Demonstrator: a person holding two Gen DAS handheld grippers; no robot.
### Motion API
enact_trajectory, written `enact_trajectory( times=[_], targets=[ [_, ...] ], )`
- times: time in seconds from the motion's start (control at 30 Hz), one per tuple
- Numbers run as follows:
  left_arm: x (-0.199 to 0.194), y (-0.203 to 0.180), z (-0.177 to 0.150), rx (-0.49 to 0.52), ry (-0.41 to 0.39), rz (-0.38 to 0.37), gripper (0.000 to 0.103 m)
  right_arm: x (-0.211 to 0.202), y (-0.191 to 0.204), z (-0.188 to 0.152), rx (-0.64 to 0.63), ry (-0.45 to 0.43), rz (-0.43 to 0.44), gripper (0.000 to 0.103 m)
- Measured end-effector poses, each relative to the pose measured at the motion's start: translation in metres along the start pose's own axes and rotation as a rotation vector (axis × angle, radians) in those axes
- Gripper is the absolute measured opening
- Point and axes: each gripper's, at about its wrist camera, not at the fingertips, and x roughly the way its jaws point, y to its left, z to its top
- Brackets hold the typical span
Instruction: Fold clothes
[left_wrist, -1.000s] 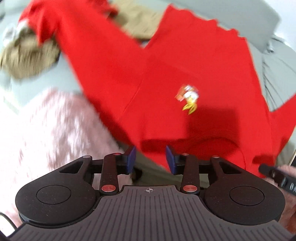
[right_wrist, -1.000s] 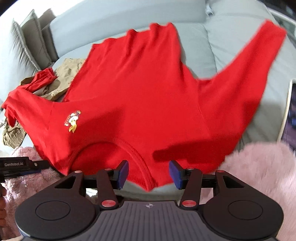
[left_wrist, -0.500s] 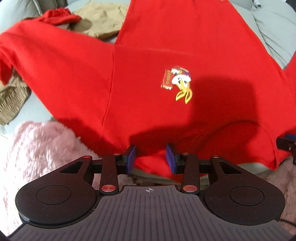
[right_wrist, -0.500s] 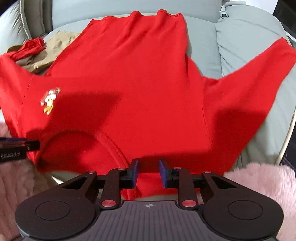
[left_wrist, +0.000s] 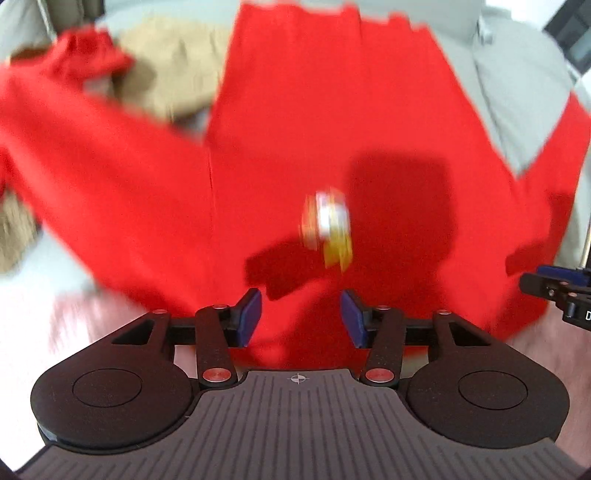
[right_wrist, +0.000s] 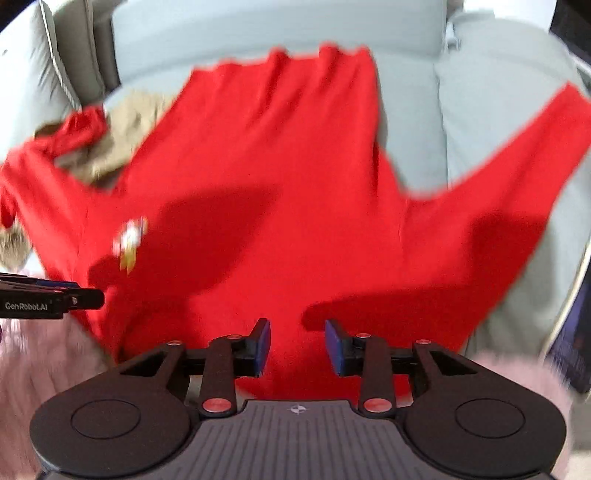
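- Left tool (left_wrist: 300, 318): jaws have just been opening and now stand moderately wide; red cloth lies beneath and between the blue pads but neither pad presses on it, so the near edge of the red shirt (left_wrist: 295, 147) reads as let go
- Right tool (right_wrist: 297, 347): jaws narrower than the left pair, having closed and then reopened within the last moment; shirt fabric shows through the gap, with no pinch visible
- Change since half a second ago: both tools gripped closer together at the collar edge then; now both are parted, which suggests the spreading step is finished and the shirt is laid out for its first fold
- Red shirt: spread front-up on the grey sofa (right_wrist: 480, 122), hem toward 12 o'clock, collar edge at 6 o'clock beside the tools, chest emblem (left_wrist: 327, 225) near centre; frames are motion-blurred
- Edges: one sleeve runs out toward 10 o'clock in the left view, the other toward 2 o'clock in the right view; both look reachable for folding inward
- Open room: bare cushion at 1 to 3 o'clock; at 10 to 11 o'clock a tan garment (right_wrist: 122, 133) and a second red piece (right_wrist: 79, 127) crowd the left sleeve
- Pink fluffy cover (right_wrist: 44, 354) borders the sofa's near edge at 7 and 5 o'clock
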Motion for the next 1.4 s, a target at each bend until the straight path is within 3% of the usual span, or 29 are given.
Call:
enact_trajectory(
  times=[0.2,0.33,0.47,0.57,0.77,0.93,0.97,1.0,1.03,1.07,1.17,1.23,1.3,1.4],
  targets=[
    [0.024,0.026,0.081,-0.041,-0.107,0.021,0.062,0.032,-0.023,0.068,-0.018,-0.078,-0.035,0.035],
    [0.057,0.043,0.161,-0.069,-0.205,0.035,0.067,0.067,-0.049,0.130,0.011,-0.172,-0.054,0.040],
    [0.093,0.048,0.216,-0.029,-0.258,0.055,0.068,0.100,-0.075,0.183,0.077,-0.268,-0.062,0.042],
    [0.119,0.046,0.251,0.031,-0.300,0.090,0.077,0.129,-0.094,0.216,0.123,-0.311,-0.034,0.051],
    [0.177,0.031,0.299,0.197,-0.343,0.217,0.078,0.186,-0.121,0.259,0.151,-0.330,-0.019,0.052],
    [0.205,0.024,0.315,0.298,-0.329,0.239,0.075,0.217,-0.121,0.280,0.097,-0.313,-0.017,0.052],
    [0.207,0.025,0.316,0.300,-0.334,0.223,0.068,0.222,-0.119,0.283,0.069,-0.297,-0.016,0.052],
    [0.210,0.026,0.318,0.302,-0.339,0.207,0.043,0.226,-0.117,0.285,0.040,-0.281,-0.017,0.049],
    [0.209,0.027,0.318,0.301,-0.334,0.173,0.030,0.228,-0.110,0.287,-0.030,-0.273,-0.033,0.040],
    [0.208,0.028,0.317,0.299,-0.327,0.133,0.007,0.228,-0.106,0.288,-0.077,-0.266,-0.033,0.007],
    [0.188,0.027,0.310,0.315,-0.408,0.170,0.006,0.213,-0.087,0.291,-0.242,-0.279,-0.055,0.004],
    [0.178,0.035,0.310,0.253,-0.455,0.180,0.006,0.185,-0.089,0.289,-0.274,-0.412,-0.114,0.003],
    [0.173,0.045,0.311,0.193,-0.481,0.192,0.006,0.177,-0.096,0.286,-0.272,-0.469,-0.169,0.003],
    [0.201,0.048,0.316,0.195,-0.423,0.248,0.007,0.197,-0.104,0.282,-0.265,-0.413,-0.227,0.003]
  ],
)
